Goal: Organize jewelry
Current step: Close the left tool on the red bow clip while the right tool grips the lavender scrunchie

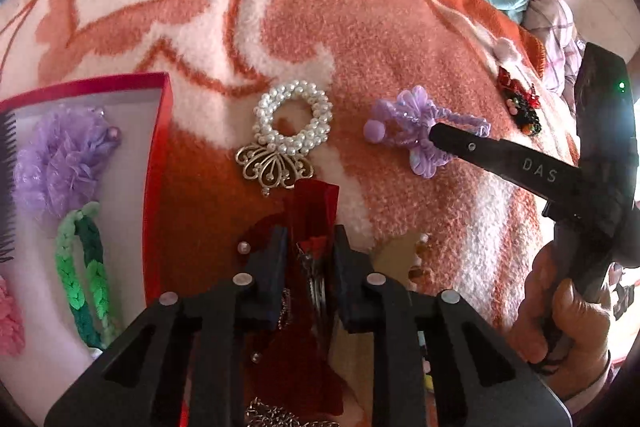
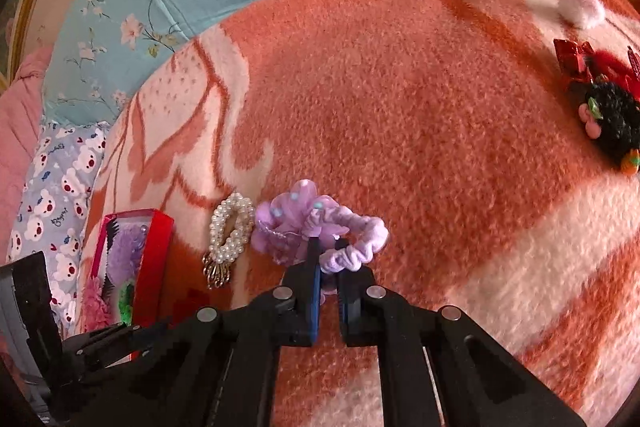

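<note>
My left gripper [image 1: 310, 241] points down over the blanket with its jaws shut on a dark red velvet bow clip [image 1: 312, 199]. My right gripper [image 2: 327, 249] is shut on the band of a lilac flower scrunchie [image 2: 320, 227], which lies on the blanket; in the left wrist view its black finger [image 1: 500, 157] reaches into that scrunchie [image 1: 416, 131] from the right. A pearl scrunchie with a gold ornament [image 1: 294, 125] [image 2: 232, 229] lies between the two. A red box [image 1: 160, 147] [image 2: 154, 251] at the left holds a purple tulle scrunchie [image 1: 60, 155], a green braided band [image 1: 84, 267] and a black comb [image 1: 8, 167].
Everything lies on an orange and white fleece blanket [image 2: 400, 87]. A red glitter bow with a black knit scrunchie [image 2: 612, 119] [image 1: 520, 103] and a white pompom [image 2: 580, 5] lie far right. A gold piece [image 1: 404, 255] sits beside my left fingers. A person's hand [image 1: 560, 319] holds the right gripper.
</note>
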`<state>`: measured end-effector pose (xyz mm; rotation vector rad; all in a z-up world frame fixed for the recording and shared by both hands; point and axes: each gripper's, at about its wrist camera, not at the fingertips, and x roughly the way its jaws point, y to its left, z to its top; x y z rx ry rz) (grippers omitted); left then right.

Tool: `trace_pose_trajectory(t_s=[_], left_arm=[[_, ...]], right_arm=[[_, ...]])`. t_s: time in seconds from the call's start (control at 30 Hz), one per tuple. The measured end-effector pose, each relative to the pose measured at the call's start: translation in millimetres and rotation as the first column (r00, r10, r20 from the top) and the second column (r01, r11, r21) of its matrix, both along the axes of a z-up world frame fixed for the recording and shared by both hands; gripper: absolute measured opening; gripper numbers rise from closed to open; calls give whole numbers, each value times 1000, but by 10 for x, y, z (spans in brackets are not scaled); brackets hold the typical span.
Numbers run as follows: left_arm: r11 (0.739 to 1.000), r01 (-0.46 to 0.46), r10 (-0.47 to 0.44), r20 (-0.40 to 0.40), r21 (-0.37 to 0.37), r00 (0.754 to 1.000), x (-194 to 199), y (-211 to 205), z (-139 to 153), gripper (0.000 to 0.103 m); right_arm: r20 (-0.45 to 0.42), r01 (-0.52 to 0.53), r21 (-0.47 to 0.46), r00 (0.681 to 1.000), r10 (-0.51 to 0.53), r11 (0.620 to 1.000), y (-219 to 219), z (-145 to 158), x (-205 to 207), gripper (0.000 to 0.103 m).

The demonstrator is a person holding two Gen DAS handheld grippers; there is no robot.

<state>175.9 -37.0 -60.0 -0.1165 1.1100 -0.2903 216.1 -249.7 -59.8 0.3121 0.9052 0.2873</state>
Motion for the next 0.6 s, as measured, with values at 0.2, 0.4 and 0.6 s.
trace_pose_trajectory(t_s=[0.2, 0.4, 0.6], left_arm=[[999, -3, 5, 48, -41, 999, -113, 44, 190, 16], [995, -15, 24, 95, -96, 995, -262, 174, 442, 15], [992, -31, 48, 134, -126, 990, -430, 346, 657, 15]], right_arm=[[40, 0, 21, 999, -1, 1000, -18, 148, -207, 5], [94, -12, 47, 996, 8, 999, -32, 395, -460, 5], [126, -35, 70, 992, 26, 997, 7, 598, -672, 5]])
